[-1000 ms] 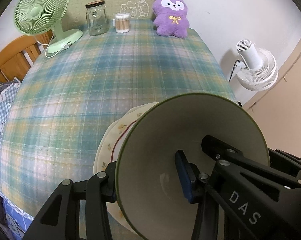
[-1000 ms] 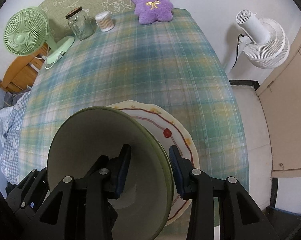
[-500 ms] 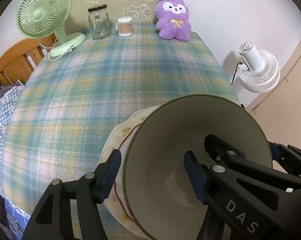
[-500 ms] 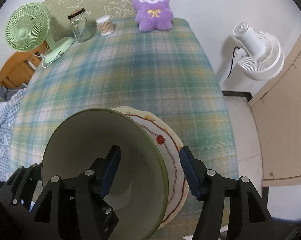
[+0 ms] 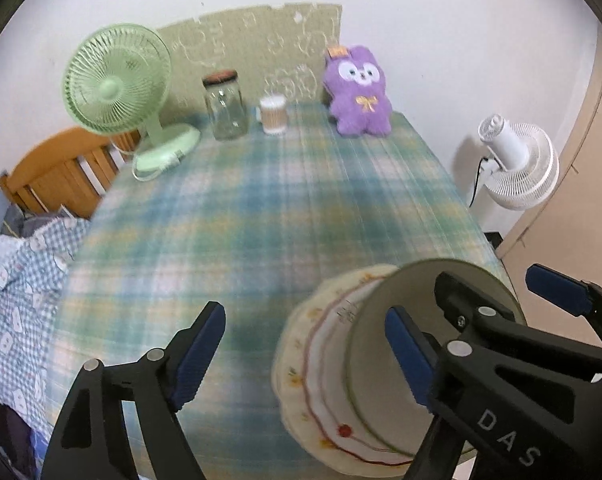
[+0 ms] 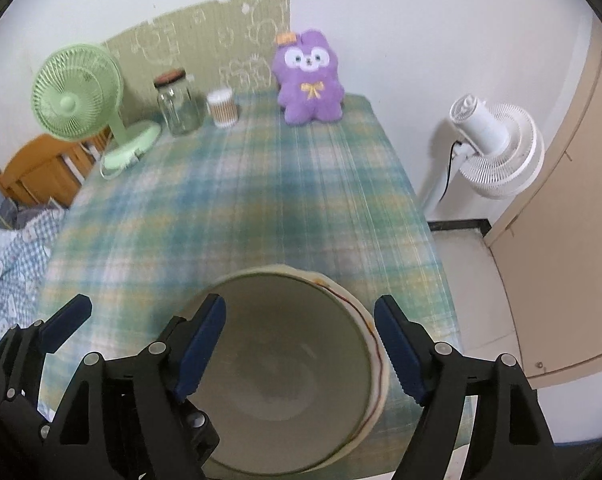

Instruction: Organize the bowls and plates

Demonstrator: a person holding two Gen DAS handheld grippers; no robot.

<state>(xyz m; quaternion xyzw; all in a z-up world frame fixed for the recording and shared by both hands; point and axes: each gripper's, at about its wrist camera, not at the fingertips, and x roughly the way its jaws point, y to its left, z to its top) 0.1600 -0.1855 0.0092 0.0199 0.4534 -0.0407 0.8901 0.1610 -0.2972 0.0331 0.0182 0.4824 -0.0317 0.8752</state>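
Green-rimmed bowl (image 6: 285, 372) sat inside the cream plate (image 5: 313, 364) at the near right edge of the plaid tablecloth (image 5: 261, 208). Left gripper (image 5: 305, 352) had fingers spread apart, holding nothing, bowl off to its right. Right gripper (image 6: 301, 352) was spread wide too, one finger over the bowl and one outside it, no contact seen. Far end held green fan (image 5: 117, 84), glass jar (image 5: 225, 106), swab cup (image 5: 273, 114), purple plush (image 5: 357, 92). White fan (image 6: 497, 148) stood off the right side. Middle of cloth bare.
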